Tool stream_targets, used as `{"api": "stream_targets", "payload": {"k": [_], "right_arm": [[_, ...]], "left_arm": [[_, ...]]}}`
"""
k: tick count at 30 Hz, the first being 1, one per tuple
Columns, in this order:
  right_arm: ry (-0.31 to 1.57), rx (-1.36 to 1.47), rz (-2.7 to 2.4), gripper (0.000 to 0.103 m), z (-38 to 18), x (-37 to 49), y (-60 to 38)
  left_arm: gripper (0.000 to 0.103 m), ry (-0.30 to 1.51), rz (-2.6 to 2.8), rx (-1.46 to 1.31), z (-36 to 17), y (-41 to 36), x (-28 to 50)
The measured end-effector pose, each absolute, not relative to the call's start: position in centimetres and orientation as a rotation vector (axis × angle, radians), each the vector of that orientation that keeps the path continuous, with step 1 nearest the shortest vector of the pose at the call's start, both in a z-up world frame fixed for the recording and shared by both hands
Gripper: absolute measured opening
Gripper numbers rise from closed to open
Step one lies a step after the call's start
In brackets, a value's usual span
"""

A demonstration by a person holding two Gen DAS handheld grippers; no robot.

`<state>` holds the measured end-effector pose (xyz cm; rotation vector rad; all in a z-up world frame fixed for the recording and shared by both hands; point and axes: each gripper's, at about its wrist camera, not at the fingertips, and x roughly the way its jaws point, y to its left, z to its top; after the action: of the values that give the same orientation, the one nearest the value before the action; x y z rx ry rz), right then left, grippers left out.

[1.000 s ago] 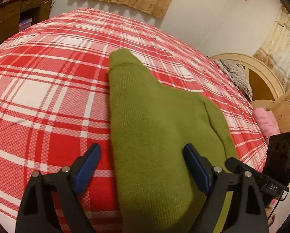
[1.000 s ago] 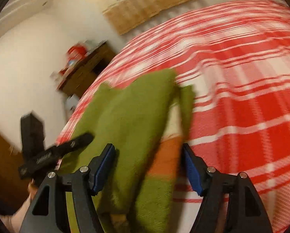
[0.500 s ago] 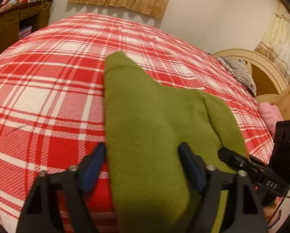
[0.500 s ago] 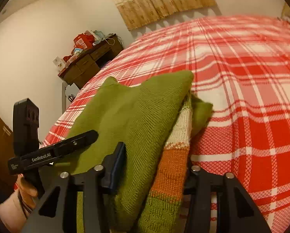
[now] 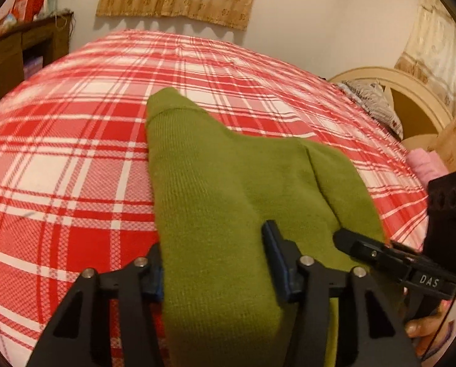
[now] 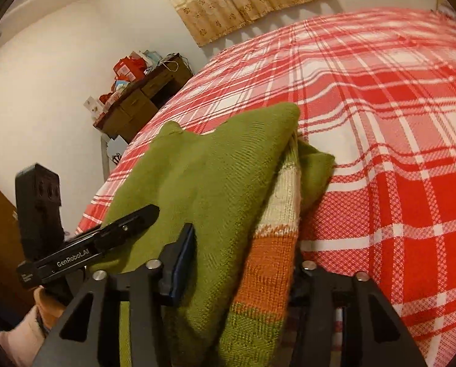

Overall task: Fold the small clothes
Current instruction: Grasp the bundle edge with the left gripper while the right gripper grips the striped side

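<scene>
A green knit sweater with orange and white stripes lies folded on the red plaid bed. My left gripper straddles its near left edge. Its jaws are closing with the cloth lying flat between them, the left pad against the fold and the right pad on top. My right gripper is shut on the near right edge. Its left pad presses into the green knit, and the other pad is hidden behind the striped layer. Each view shows the other gripper's black body beside the sweater.
A cluttered wooden desk stands against the wall left of the bed. A curved headboard, a patterned pillow and a pink cloth are at the right. The plaid sheet stretches beyond the sweater.
Both pairs of jaws have narrowed around the sweater's near edges. The right pair has closed onto the folded cloth. The hands have barely shifted.
</scene>
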<state>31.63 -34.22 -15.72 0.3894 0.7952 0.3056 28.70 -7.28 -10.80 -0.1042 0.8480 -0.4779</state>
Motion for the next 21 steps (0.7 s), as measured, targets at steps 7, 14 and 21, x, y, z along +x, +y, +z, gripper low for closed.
{"api": "stream_targets", "payload": {"k": [7, 14, 21], "right_arm": [[0.77, 0.458, 0.281, 0.033, -13.6, 28.3, -33.4], [0.834, 0.47, 0.33, 0.033, -13.4, 21.5, -32.6], [0.844, 0.58, 0.255, 0.057, -15.9, 20.6, -34.1]], "left_arm": [[0.041, 0.9, -0.455, -0.065, -9.6, -7.3, 27.5], [0.04, 1.028, -0.51, -0.04, -9.2, -6.2, 22.7], [0.071, 0.98, -0.427, 0.057, -9.7, -7.6, 22.5]]}}
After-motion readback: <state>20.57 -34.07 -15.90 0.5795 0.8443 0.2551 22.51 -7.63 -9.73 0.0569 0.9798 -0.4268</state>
